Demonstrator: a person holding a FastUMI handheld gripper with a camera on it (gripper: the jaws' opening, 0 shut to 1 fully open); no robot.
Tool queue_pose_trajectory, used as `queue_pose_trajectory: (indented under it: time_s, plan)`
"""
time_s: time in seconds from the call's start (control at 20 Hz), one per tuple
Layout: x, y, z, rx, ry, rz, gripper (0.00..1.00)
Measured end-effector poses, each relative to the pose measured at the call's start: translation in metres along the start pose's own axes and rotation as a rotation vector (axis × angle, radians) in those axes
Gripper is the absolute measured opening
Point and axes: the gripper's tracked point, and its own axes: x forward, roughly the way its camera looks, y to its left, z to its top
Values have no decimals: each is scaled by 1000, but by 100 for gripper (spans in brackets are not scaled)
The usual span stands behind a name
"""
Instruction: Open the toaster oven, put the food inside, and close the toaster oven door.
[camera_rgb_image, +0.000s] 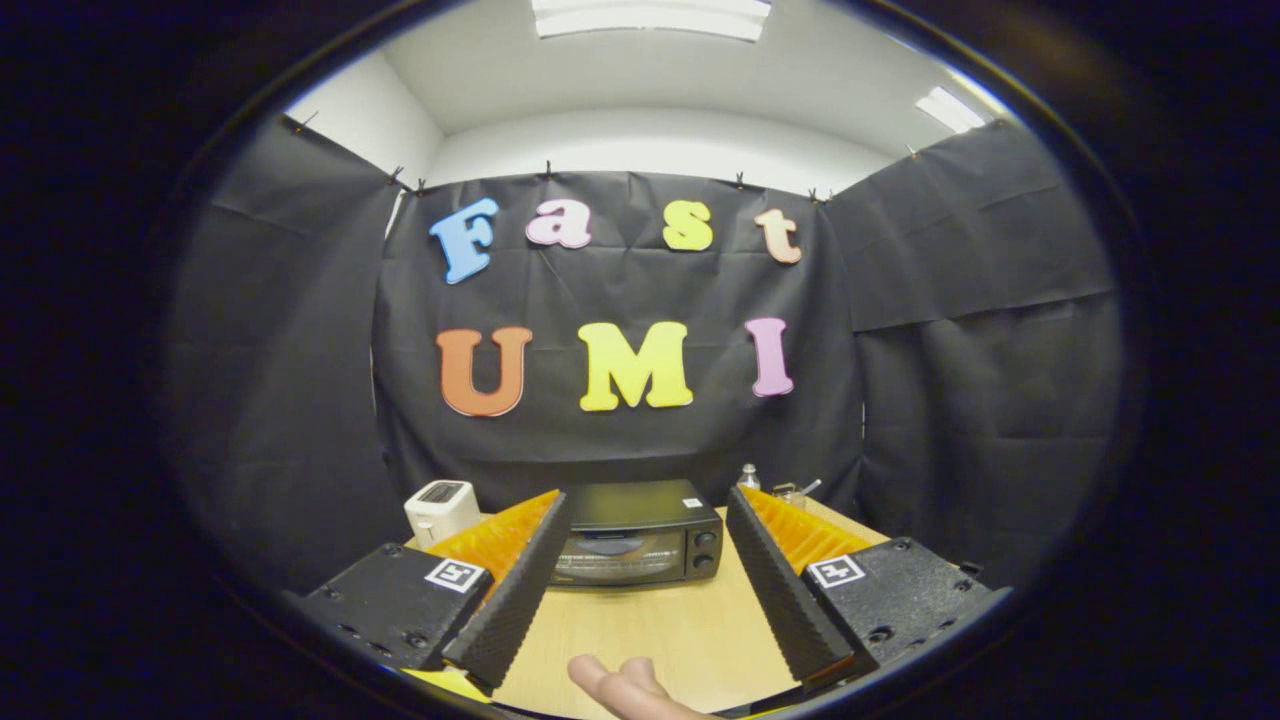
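A black toaster oven (638, 535) stands at the far side of the wooden table (660, 630), its glass door shut and two knobs on its right. It lies beyond my fingers, framed between their tips. My gripper (648, 502) is open and holds nothing; its fingers (515, 585) spread wide above the table. Fingers of a person's hand (625, 688) rest on the near table edge between my fingers.
A white toaster (441, 508) stands left of the oven, partly behind my left finger. A small bottle (748, 476) and a metal item (795, 490) sit at the back right behind my right finger. Black cloth walls close in the booth.
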Motion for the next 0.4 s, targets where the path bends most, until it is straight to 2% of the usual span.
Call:
queue_pose_trajectory:
  time_s: [0.4]
  plan:
    - [1,8,-15,-15,28,6,100]
